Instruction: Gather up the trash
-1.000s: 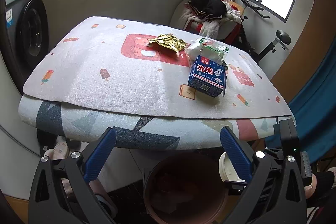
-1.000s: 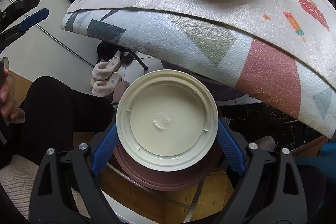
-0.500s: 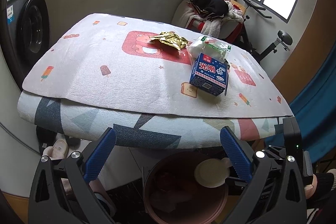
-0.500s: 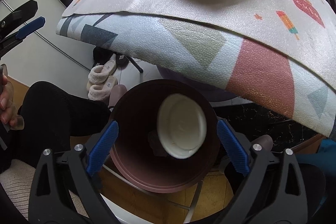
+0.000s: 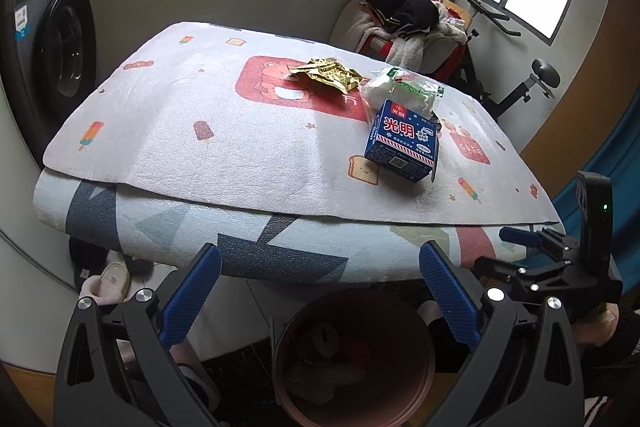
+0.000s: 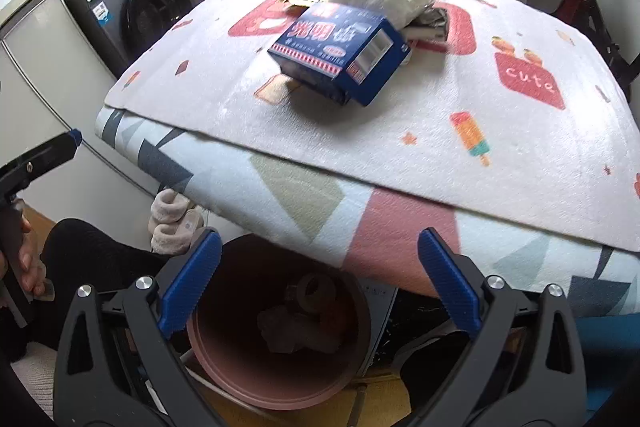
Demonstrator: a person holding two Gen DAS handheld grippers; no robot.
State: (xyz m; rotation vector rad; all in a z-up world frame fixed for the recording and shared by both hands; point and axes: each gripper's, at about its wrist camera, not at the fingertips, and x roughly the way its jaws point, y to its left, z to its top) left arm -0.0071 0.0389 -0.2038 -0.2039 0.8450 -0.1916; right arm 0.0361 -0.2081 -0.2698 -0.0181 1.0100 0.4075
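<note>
Still uncollected: blue carton (image 6: 340,59), white plastic bag (image 5: 400,91), gold wrapper (image 5: 326,74), clustered mid-table. Both claws, right gripper (image 6: 318,279) and left gripper (image 5: 320,291), spread, empty, above pink bin (image 6: 280,379). Risk: carton overlapped by bag, likely dragging it off the tablecloth (image 6: 520,155) edge, missing bin.

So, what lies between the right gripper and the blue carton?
In the right wrist view, only bare patterned table mat lies between the right gripper and the blue carton.
</note>
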